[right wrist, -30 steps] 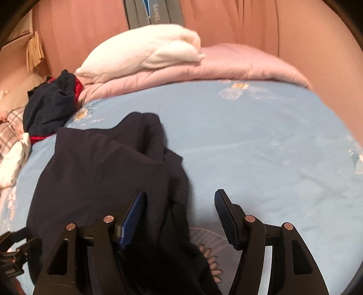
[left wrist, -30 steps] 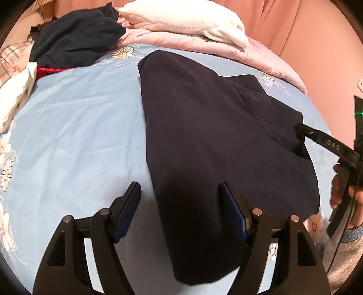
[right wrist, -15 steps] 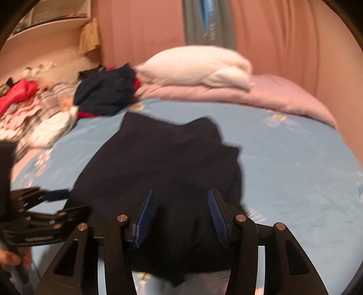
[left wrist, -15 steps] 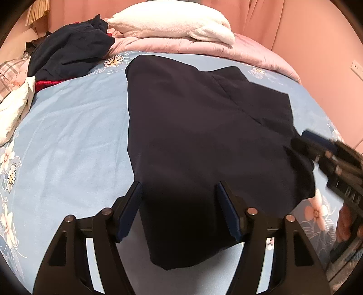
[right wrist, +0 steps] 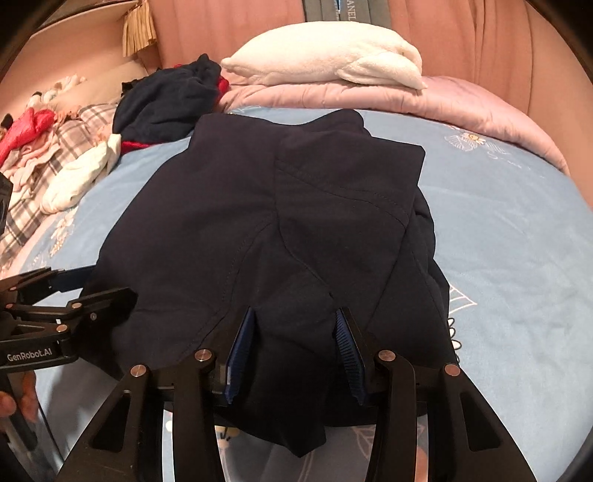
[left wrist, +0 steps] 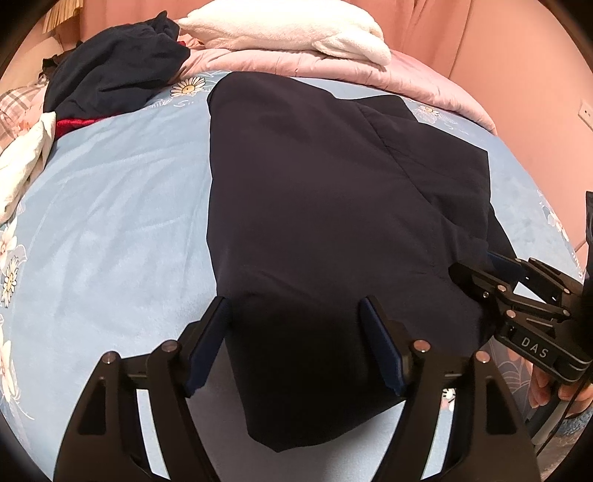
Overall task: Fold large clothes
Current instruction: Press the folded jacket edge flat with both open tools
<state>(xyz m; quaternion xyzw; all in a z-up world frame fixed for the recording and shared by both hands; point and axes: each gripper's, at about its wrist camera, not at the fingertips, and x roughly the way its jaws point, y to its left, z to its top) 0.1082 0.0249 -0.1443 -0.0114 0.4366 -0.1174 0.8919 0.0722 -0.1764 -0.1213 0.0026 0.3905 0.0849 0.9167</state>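
Note:
A dark navy garment (left wrist: 315,185) lies spread on the light blue bed sheet (left wrist: 111,222), with one flap folded over its right side. My left gripper (left wrist: 296,322) straddles the garment's near left corner; its jaws are opening, and the cloth sits between the pads without being pressed. My right gripper (right wrist: 294,333) is at the near right edge of the garment (right wrist: 259,204), its pads pinching a bunched fold with creases running out from them. Each view shows the other tool: the right gripper (left wrist: 478,265) and the left gripper (right wrist: 107,285).
A white folded towel (left wrist: 289,29) rests on a pink quilt (left wrist: 407,74) at the far end. A heap of dark and red clothes (left wrist: 111,74) and a white cloth (left wrist: 22,167) lie far left, beside plaid items (right wrist: 48,167). Pink curtains stand behind.
The right jaws narrowed onto a bunch of the garment's near edge, and that gripper swung to face along it. The garment's near corner now lies fully between the left fingers.

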